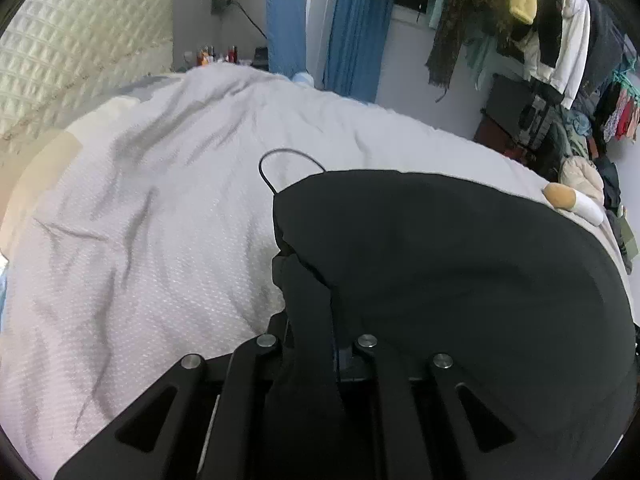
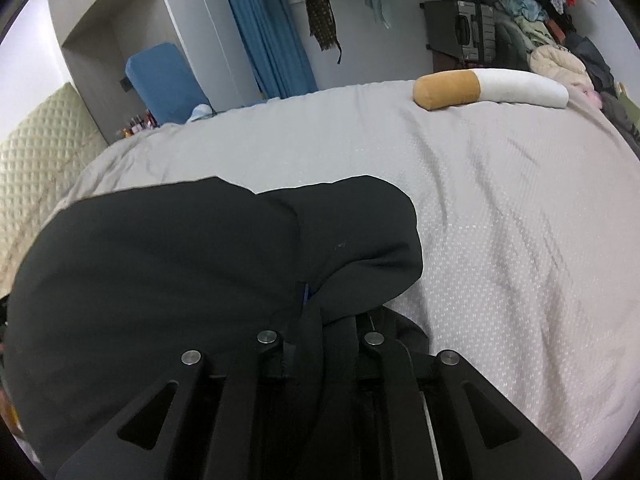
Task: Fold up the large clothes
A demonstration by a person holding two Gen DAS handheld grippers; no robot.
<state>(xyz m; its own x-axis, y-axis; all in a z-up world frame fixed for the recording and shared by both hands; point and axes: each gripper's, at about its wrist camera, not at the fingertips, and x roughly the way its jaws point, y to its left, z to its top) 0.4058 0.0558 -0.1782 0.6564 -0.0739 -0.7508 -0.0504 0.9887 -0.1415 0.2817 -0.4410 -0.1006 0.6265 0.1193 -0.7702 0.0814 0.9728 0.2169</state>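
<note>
- Your left gripper (image 1: 308, 276) is clamped on a bunched edge of the black garment (image 1: 460, 264).
- Your right gripper (image 2: 320, 312) pinches its other edge, over the grey bedspread (image 2: 500, 220).

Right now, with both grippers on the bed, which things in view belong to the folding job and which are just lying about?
Part of the job:
- black garment, pinched at either side
- left gripper, shut on it
- right gripper, shut on it
- bed cover, the folding surface

Just lying about:
- cigarette-shaped pillow at the bed's far edge
- hanging clothes
- blue curtain
- thin black cord looping from the garment's corner
</note>
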